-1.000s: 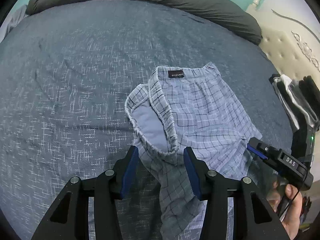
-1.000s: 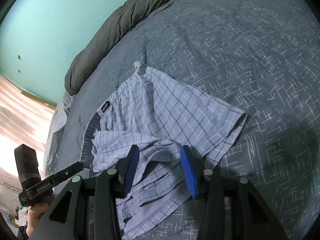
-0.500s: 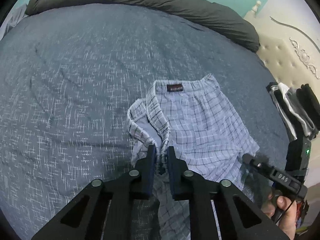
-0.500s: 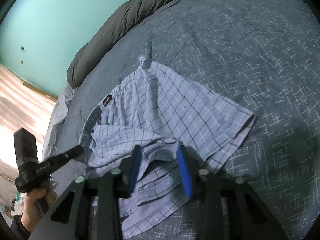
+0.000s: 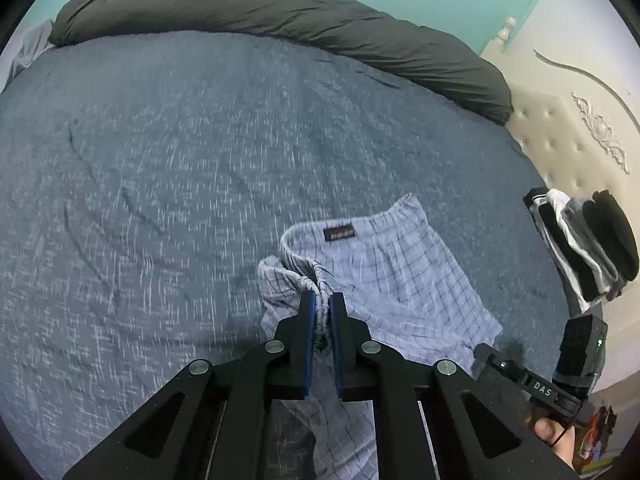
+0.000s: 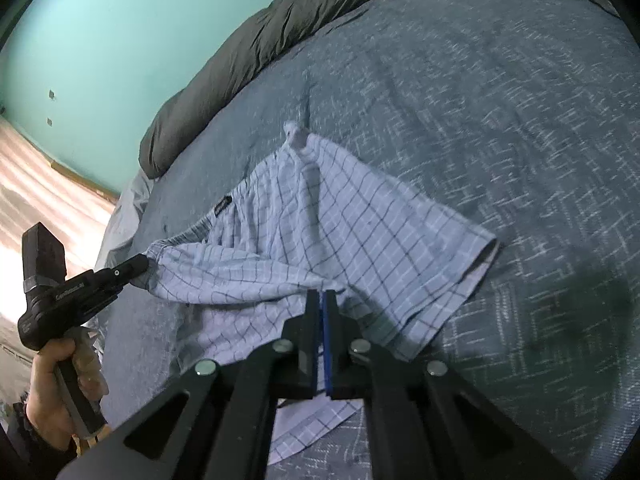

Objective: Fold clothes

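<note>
A bed (image 5: 168, 184) covered in a blue-grey spread flecked with white fills most of both views. Along its far edge lies a long dark grey duvet roll (image 5: 280, 12), with a teal wall (image 6: 112, 28) behind it. In the left wrist view a cream tufted headboard (image 5: 560, 136) with carved scrollwork stands at the right, and a small stack of folded black, grey and white clothes (image 5: 588, 248) rests on the bed just in front of it. In the right wrist view a strip of wooden floor (image 6: 36, 184) shows at the far left, past the bed's edge.

The pale blue checked shorts (image 5: 400, 272) lie on the spread, near the middle right of the left wrist view. The elastic waistband faces the far side and carries a dark label (image 5: 339, 234). One leg spreads flat to the right with its hem open (image 6: 486, 254). The rest of the cloth is bunched and partly raised off the bed.

The left gripper (image 5: 321, 300) has its jaws narrowed onto a gathered corner of the waistband, with cloth showing between the blue pads. In the right wrist view the same gripper appears at the left, held by a hand (image 6: 56, 384), with the fabric stretched taut from its tip.

The right gripper (image 6: 322, 300) has its jaws nearly together, pinching a fold of the shorts near the crotch. The fabric drapes away on both sides.
</note>
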Available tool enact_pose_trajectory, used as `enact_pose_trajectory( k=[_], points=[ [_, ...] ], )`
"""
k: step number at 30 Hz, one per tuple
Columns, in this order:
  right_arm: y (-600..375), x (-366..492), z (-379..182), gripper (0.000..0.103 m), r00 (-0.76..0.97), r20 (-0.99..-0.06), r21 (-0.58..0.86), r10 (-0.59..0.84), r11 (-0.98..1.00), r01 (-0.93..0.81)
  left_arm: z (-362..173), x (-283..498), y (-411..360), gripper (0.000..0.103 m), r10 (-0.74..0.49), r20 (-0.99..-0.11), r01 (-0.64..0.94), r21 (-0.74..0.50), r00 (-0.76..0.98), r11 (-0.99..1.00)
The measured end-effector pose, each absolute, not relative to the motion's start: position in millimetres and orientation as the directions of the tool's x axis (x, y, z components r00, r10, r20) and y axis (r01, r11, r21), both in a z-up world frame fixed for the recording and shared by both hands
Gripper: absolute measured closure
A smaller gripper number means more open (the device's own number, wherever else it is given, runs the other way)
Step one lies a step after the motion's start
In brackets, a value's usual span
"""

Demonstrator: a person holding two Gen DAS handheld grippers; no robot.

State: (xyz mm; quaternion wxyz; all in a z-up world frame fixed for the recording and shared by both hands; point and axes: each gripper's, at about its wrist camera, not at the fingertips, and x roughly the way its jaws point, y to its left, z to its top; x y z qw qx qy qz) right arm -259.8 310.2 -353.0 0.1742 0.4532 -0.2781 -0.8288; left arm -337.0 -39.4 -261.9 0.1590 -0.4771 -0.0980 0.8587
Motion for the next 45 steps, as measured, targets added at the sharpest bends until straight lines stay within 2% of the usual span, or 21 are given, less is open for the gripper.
enact_pose_trajectory(
  k=[9, 19, 30, 38, 39, 41, 42, 43, 45],
  points=[
    [317.3, -251.7, -343.4, 0.102, -0.547, -0.635, 0.628, -0.546, -0.777, 0.046, -241.3, -363.6, -30.4, 0.095, 0.374, -0.783, -0.183, -0.327, -0.497, -0.927],
    [340.0, -242.2, -323.4, 0.102, -0.602, -0.597, 0.630, -0.531, -0.774, 0.059, -228.1, -412.4, 25.5, 0.095, 0.382, -0.816, -0.215, -0.318, -0.434, -0.923],
    [365.9, -244.5, -328.7, 0.102, -0.615, -0.614, 0.613, -0.494, -0.789, 0.022, -260.9, -458.6, 98.3, 0.095, 0.366, -0.864, -0.220, -0.305, -0.346, -0.927],
    [372.9, -248.6, -340.3, 0.102, -0.605, -0.636, 0.609, -0.480, -0.793, -0.010, -285.0, -480.0, 112.4, 0.094, 0.357, -0.876, -0.183, -0.312, -0.323, -0.932],
    [373.1, -250.7, -342.6, 0.102, -0.601, -0.640, 0.608, -0.479, -0.793, -0.015, -287.5, -481.8, 112.1, 0.090, 0.358, -0.878, -0.174, -0.318, -0.318, -0.932],
    [373.4, -253.8, -346.1, 0.102, -0.597, -0.644, 0.609, -0.478, -0.793, -0.023, -288.4, -483.6, 108.8, 0.072, 0.384, -0.870, -0.160, -0.350, -0.311, -0.923],
    [373.7, -254.6, -347.0, 0.102, -0.597, -0.645, 0.610, -0.477, -0.792, -0.025, -285.6, -483.9, 107.4, 0.056, 0.387, -0.866, -0.161, -0.353, -0.317, -0.922],
    [374.0, -255.3, -347.9, 0.102, -0.597, -0.645, 0.611, -0.477, -0.791, -0.028, -281.0, -483.8, 105.5, 0.053, 0.392, -0.859, -0.168, -0.356, -0.329, -0.919],
    [374.5, -256.7, -349.7, 0.102, -0.596, -0.646, 0.612, -0.477, -0.790, -0.032, -267.6, -481.9, 100.9, 0.053, 0.408, -0.840, -0.203, -0.357, -0.357, -0.912]
  ],
)
